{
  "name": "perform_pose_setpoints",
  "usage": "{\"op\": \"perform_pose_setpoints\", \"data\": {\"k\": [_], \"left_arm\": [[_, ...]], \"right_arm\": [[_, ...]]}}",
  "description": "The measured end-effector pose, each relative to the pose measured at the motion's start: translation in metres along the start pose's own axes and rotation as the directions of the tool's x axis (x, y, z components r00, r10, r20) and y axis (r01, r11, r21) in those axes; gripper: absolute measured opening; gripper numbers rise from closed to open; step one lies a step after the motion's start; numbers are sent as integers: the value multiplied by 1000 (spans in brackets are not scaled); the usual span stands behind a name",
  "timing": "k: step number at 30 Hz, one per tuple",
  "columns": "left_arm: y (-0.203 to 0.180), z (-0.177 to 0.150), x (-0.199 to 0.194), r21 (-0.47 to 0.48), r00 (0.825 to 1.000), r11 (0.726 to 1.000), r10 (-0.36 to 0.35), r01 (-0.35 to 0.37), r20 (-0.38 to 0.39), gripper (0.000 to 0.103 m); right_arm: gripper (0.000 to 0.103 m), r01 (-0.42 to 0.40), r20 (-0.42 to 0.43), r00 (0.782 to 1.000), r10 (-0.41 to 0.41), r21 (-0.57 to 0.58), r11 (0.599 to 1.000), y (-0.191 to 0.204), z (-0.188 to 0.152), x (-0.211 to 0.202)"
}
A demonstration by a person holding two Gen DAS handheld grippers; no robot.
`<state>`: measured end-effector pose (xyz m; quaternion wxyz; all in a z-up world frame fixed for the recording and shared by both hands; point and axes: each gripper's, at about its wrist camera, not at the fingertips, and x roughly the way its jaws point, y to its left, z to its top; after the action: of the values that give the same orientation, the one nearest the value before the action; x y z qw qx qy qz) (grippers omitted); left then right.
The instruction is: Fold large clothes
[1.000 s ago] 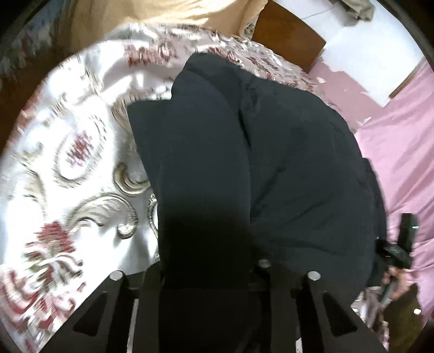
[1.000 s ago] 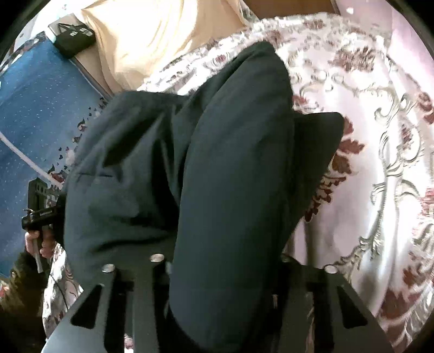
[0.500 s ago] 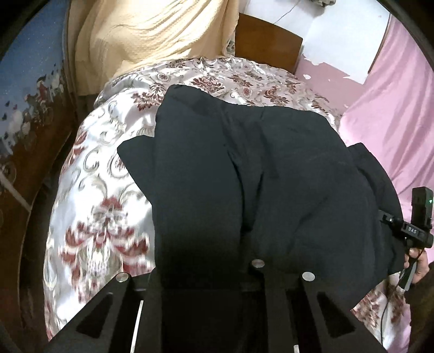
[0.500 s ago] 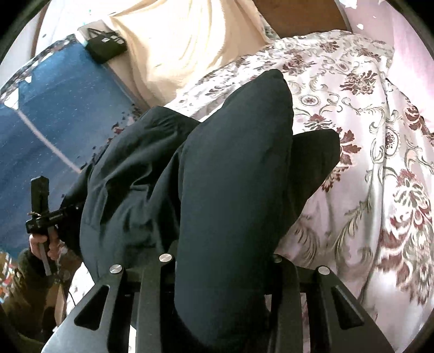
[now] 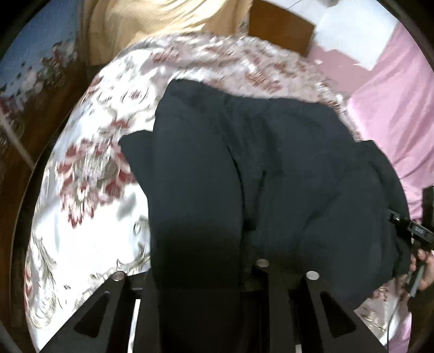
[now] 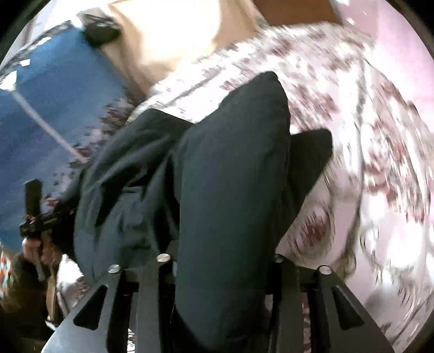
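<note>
Both wrist cameras look steeply down along their fingers, close over a dark garment [image 5: 271,176] on a floral bed [image 5: 89,190]. The left view faces its left half, the right view [image 6: 230,176] its right. They share the garment's middle and each other's hand-held gripper at frame edge.

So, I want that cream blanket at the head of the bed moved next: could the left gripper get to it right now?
Probably not yet. The left gripper has the dark garment bunched between its fingers, and the cream blanket lies beyond the floral bedspread; it would need to let go first.
</note>
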<state>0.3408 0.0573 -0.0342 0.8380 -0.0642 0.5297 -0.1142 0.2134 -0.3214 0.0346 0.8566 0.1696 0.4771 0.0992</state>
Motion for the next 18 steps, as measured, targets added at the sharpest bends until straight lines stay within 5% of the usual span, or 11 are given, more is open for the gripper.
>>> {"op": "perform_pose_setpoints", "data": {"k": [3, 6, 7, 12, 18], "left_arm": [[11, -11, 6, -61, 1000, 998, 14, -13, 14, 42], [23, -16, -1, -135, 999, 991, 2, 3, 42, 81], [25, -18, -7, -158, 998, 987, -2, 12, 65, 84], [25, -25, -29, -198, 992, 980, 18, 7, 122, 87], [10, -38, -54, -172, 980, 985, 64, -31, 187, 91]], "right_arm": [[54, 45, -34, 999, -41, 122, 992, -15, -15, 10], [74, 57, 10, 998, -61, 221, 974, -30, -24, 6], [79, 64, 20, 997, -71, 244, 968, -33, -26, 4], [97, 124, 66, 987, -148, 281, 952, -31, -33, -11], [101, 208, 196, 945, -261, 255, 944, -10, -39, -51]]}}
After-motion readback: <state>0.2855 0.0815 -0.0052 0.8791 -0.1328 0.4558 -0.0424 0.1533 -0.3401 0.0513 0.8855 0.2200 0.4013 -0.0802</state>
